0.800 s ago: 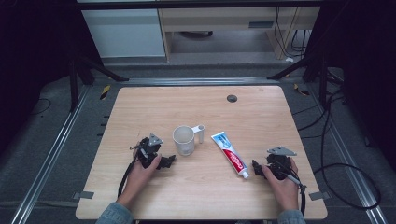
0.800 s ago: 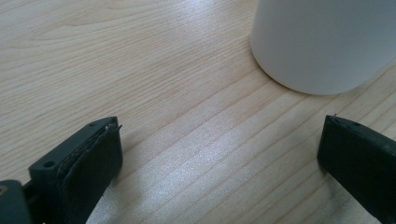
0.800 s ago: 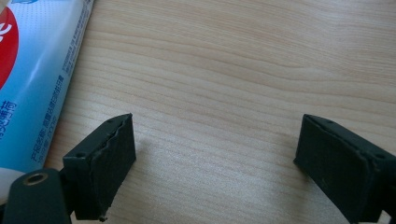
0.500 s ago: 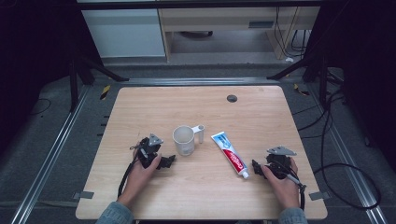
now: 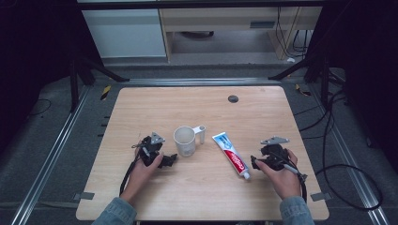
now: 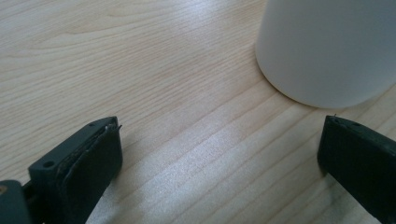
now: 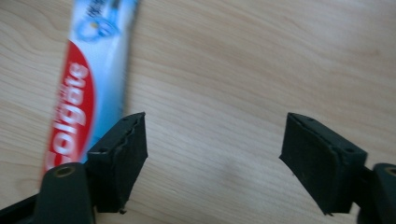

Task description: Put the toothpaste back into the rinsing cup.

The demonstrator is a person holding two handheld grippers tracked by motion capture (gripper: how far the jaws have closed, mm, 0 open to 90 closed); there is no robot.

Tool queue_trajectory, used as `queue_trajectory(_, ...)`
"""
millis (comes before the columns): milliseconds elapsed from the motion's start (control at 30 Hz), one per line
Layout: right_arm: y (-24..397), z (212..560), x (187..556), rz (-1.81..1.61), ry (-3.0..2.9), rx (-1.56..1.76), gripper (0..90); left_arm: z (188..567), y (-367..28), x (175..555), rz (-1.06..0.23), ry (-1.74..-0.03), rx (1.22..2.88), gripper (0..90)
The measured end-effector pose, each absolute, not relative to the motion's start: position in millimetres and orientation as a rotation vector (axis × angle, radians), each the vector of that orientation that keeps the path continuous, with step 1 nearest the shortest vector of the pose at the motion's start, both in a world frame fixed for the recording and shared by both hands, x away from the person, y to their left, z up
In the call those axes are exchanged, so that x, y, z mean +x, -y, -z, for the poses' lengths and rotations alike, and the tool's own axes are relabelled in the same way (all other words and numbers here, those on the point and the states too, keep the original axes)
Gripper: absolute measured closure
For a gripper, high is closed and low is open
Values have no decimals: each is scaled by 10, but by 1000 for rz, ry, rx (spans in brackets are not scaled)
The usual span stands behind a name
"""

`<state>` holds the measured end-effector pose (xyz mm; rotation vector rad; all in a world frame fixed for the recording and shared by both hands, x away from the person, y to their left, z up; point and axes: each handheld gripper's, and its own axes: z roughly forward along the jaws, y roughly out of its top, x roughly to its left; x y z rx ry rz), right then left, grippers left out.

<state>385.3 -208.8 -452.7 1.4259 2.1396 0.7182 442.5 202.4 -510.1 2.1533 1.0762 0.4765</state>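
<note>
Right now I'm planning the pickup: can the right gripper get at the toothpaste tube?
Probably yes. The right gripper sits open beside the toothpaste tube, with bare table between its jaws and nothing between it and the tube. The cup stands clear on the tube's far side.

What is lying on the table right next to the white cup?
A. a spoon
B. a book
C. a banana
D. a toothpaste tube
D: a red, white and blue toothpaste tube lies flat on the table, just to the right of the white cup.
</note>
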Motion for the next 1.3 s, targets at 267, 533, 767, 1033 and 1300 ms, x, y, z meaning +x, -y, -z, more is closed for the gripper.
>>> queue_trajectory(267, 1694, 4146, 3997, -619, -2276, 1343, 260, 5102, -2017, 4435, -479, -1082, 2147, 0)
queue_trajectory(533, 1426, 3981, 4236, -541, -2351, 1360, 290, 5105, -2026, 4430, -479, -1078, 2144, 0)
queue_trajectory(767, 1268, 4021, 4417, -499, -2401, 1366, 322, 5105, -2050, 4425, -478, -1077, 2144, 0)
queue_trajectory(1033, 1031, 4178, 4568, -444, -2481, 1354, 362, 5105, -2053, 4424, -478, -1074, 2145, 0)
queue_trajectory(1300, 1008, 4243, 4631, -425, -2506, 1391, 400, 5105, -2054, 4425, -477, -1073, 2145, 0)
